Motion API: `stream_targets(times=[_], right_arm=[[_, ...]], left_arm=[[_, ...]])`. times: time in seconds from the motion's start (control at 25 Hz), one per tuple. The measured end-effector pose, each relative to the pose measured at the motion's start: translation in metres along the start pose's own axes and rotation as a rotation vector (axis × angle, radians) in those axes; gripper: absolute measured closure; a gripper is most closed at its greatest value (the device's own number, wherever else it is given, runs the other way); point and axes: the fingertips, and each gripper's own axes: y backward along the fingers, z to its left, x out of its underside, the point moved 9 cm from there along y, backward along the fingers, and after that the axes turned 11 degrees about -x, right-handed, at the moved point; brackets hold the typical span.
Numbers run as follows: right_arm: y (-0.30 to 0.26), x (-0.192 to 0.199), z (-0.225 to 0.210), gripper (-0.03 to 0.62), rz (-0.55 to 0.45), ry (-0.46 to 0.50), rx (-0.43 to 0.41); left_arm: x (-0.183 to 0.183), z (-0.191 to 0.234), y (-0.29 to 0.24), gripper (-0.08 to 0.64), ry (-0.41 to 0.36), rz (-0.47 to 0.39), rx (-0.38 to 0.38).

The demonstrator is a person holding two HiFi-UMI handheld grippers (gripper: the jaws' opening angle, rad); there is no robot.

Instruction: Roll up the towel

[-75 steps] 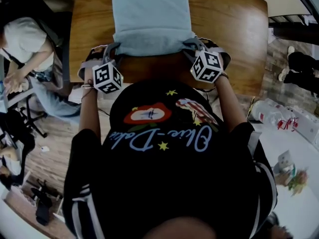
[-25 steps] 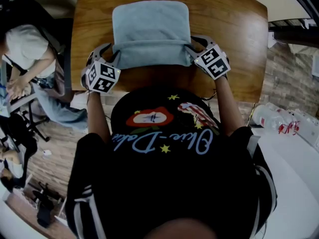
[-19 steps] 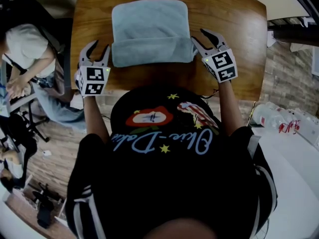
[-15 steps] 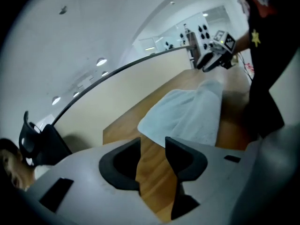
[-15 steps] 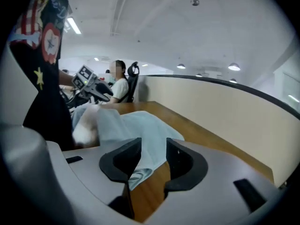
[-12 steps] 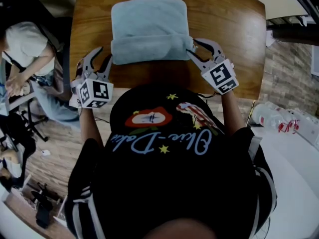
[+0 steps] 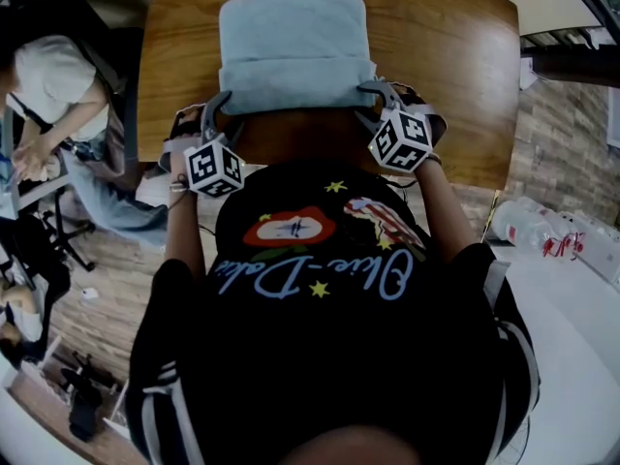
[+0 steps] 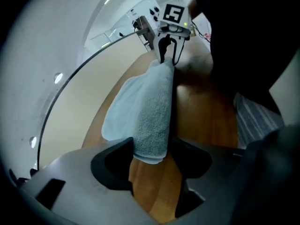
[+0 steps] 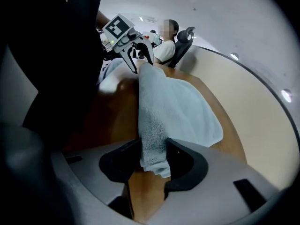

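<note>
Re-grip just happened. Under a second ago both grippers were off the towel (image 7: 294,27), out to its sides. Now each is back on an end of the rolled edge (image 7: 295,87), at the near side of the table (image 7: 450,56). I read that as one turn of the roll finished and this as the reset for the next.

- left gripper (image 8: 151,149): jaws have just been opening and stand wide, with the left end of the roll between them. No squeeze visible, so it's not clamped.
- right gripper (image 9: 153,146): jaws have also just been opening. The right end of the roll is between them and fills the gap. The nap touches both pads, but I can't be sure from this angle whether they press; I read it as not gripping yet.

Towel: near part is a fat tube lying across the table, far part lies flat, running away from the person (image 7: 320,289). My estimate is that a good half is left to roll.

Pose: both hands low at the table's near edge, symmetric either side of the body. Grippers are angled steeply down and aimed inward along the roll, each with the other in sight at the far end. The marker cubes (image 7: 213,168) show different faces than half a second ago, so the wrists have rolled back. Both need to close together next, or the tube skews.
</note>
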Motion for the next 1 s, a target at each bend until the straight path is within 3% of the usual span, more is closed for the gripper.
stream_targets(times=[0.08, 0.16, 0.32, 0.56, 0.72, 0.84, 1.0], right_arm=[[-0.002, 0.000, -0.005, 0.450, -0.010, -0.019, -0.007], [-0.001, 0.000, -0.008, 0.502, -0.038, -0.042, -0.029], [0.012, 0.003, -0.005, 0.526, -0.127, -0.115, -0.088], [0.025, 0.004, 0.022, 0.528, -0.209, -0.200, -0.259], [0.037, 0.004, 0.027, 0.528, -0.265, -0.299, -0.387], [0.046, 0.003, 0.014, 0.528, -0.333, -0.373, -0.381], [0.048, 0.000, -0.016, 0.531, -0.363, -0.385, -0.300]], left_arm=[[0.000, 0.003, -0.006, 0.319, -0.040, 0.010, -0.029], [-0.002, 0.006, -0.008, 0.393, -0.059, 0.004, -0.037], [-0.002, 0.008, 0.003, 0.456, 0.003, -0.017, 0.005], [0.007, -0.003, 0.029, 0.460, 0.084, -0.023, 0.172], [0.014, 0.003, 0.043, 0.460, 0.227, -0.023, 0.329], [0.018, 0.019, 0.046, 0.460, 0.347, -0.024, 0.377], [0.020, 0.038, 0.034, 0.460, 0.413, -0.037, 0.365]])
